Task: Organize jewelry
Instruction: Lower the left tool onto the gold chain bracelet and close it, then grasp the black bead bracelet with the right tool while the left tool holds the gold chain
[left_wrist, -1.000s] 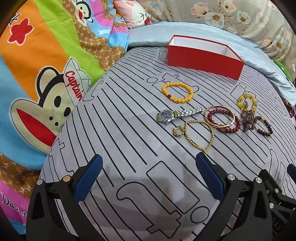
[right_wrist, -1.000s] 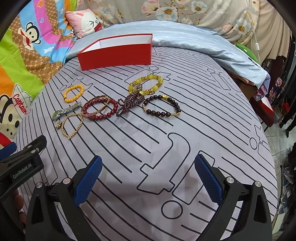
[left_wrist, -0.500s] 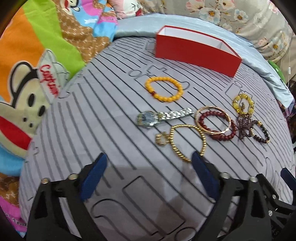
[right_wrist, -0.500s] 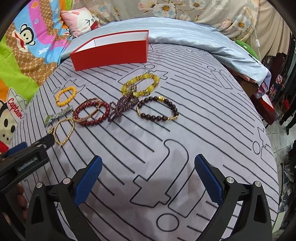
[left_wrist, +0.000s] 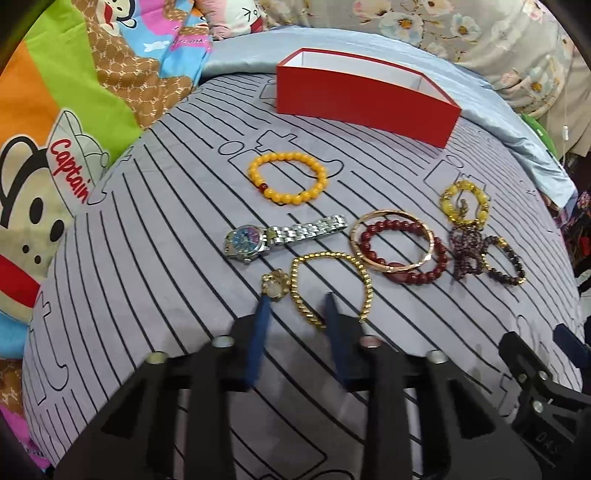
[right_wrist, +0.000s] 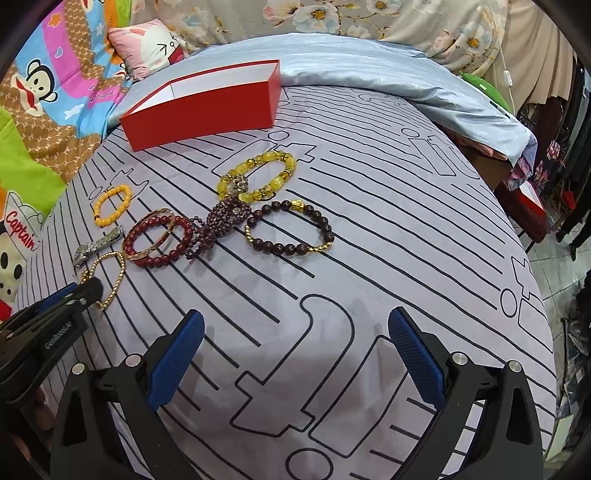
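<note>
Task barely begun: every piece lies on the striped sheet (left_wrist: 147, 236), and the red box (left_wrist: 365, 99), upper centre of the left view, shows only white inner wall, its floor hidden. The left gripper (left_wrist: 295, 306), jaws narrowed but not closed, straddles the near edge of the gold chain bracelet (left_wrist: 332, 284) at lower centre; no grip yet. The right gripper (right_wrist: 295, 332) hangs wide open, holding nothing. Only the left view shows the watch (left_wrist: 247, 242) face; only the right view shows the dark bead bracelet (right_wrist: 291, 230) whole.
</note>
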